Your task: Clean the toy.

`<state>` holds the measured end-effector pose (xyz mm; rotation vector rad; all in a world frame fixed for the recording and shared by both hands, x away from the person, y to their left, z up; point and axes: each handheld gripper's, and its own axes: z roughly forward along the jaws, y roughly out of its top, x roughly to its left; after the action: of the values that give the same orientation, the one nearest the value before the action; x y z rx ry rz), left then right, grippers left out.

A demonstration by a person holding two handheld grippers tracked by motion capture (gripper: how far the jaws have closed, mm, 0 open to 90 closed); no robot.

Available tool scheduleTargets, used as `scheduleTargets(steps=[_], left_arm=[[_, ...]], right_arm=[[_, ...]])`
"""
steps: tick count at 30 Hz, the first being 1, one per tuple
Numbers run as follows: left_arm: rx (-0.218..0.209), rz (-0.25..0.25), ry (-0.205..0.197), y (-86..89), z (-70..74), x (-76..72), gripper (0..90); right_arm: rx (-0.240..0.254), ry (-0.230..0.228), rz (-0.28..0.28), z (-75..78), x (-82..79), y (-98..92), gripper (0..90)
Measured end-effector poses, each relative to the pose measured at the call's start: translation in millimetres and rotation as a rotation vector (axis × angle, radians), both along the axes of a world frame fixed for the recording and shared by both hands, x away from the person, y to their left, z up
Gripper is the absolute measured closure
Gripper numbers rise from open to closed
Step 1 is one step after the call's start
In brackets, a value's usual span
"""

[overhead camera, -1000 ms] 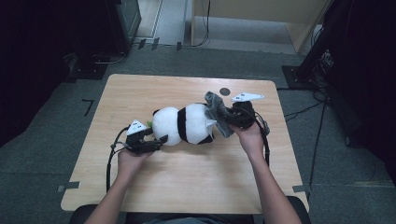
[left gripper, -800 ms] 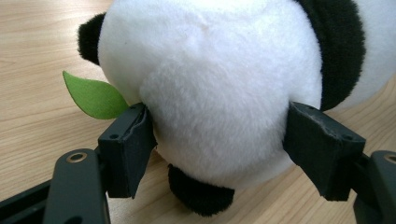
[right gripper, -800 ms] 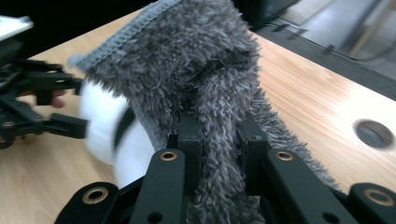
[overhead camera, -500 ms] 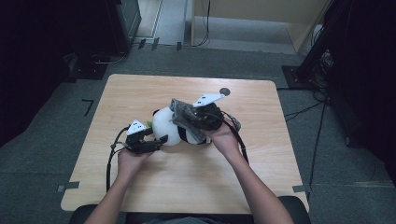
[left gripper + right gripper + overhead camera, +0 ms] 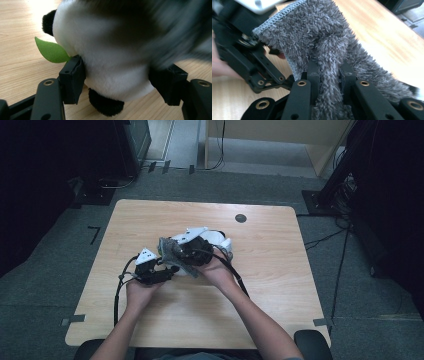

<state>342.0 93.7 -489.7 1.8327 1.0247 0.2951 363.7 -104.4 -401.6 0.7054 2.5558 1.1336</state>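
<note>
A black-and-white panda plush (image 5: pixel 110 62) with a green felt leaf (image 5: pixel 51 51) lies near the middle of the wooden table (image 5: pixel 150 215). My left gripper (image 5: pixel 117 82) has its pads pressed on both sides of the panda's white body, and its jaws have just been closing on it. In the high view the left gripper (image 5: pixel 167 270) sits at the plush's left end. My right gripper (image 5: pixel 329 72) is shut on a fold of a grey fuzzy cloth (image 5: pixel 319 37). It holds the cloth (image 5: pixel 170 251) over the panda (image 5: pixel 220 240), hiding most of it from above.
A small dark round cap (image 5: pixel 240 218) is set into the table at the back right. Cables trail from both grippers toward the table's front edge. Dark equipment and floor cables surround the table.
My right gripper has swept left across the panda, carrying the grey cloth from the plush's right end to above its left end. The left gripper has stayed in place.
</note>
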Motion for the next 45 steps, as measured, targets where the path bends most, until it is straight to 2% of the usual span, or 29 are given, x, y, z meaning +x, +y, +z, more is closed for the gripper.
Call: scheduleTargets(steps=[2, 4, 12, 18, 30, 35, 39, 45], left_arm=[[0.006, 0.002, 0.005, -0.1, 0.0, -0.1, 32.9], [0.011, 0.003, 0.004, 0.0, 0.0, -0.1, 34.1], [0.017, 0.005, 0.0, -1.2, 0.0, -0.3, 35.7], [0.019, 0.008, -0.003, -1.5, 0.1, -0.4, 36.5], [0.009, 0.007, 0.002, -0.8, -0.2, 0.0, 37.2], [0.004, 0.007, 0.004, -0.6, -0.9, 0.4, 37.1], [0.005, 0.007, 0.012, -0.1, -0.8, 0.5, 36.3], [0.006, 0.002, 0.011, 0.5, 0.0, 0.0, 35.5]], right_arm=[[-0.039, 0.004, 0.006, -8.9, 2.5, 4.6, 75.9], [-0.031, 0.008, 0.004, -13.5, 2.7, 3.9, 75.9], [-0.058, -0.003, -0.008, -9.6, 0.6, -10.3, 75.7], [-0.039, 0.001, -0.049, -5.8, -2.4, -37.4, 75.8], [0.021, -0.018, -0.123, 4.9, -12.6, -93.1, 75.8], [0.023, -0.017, -0.165, 7.6, -14.5, -113.1, 75.8], [0.032, -0.014, -0.161, 8.6, -14.8, -116.6, 76.0], [0.059, -0.029, -0.1, 18.4, -19.5, -100.2, 76.4]])
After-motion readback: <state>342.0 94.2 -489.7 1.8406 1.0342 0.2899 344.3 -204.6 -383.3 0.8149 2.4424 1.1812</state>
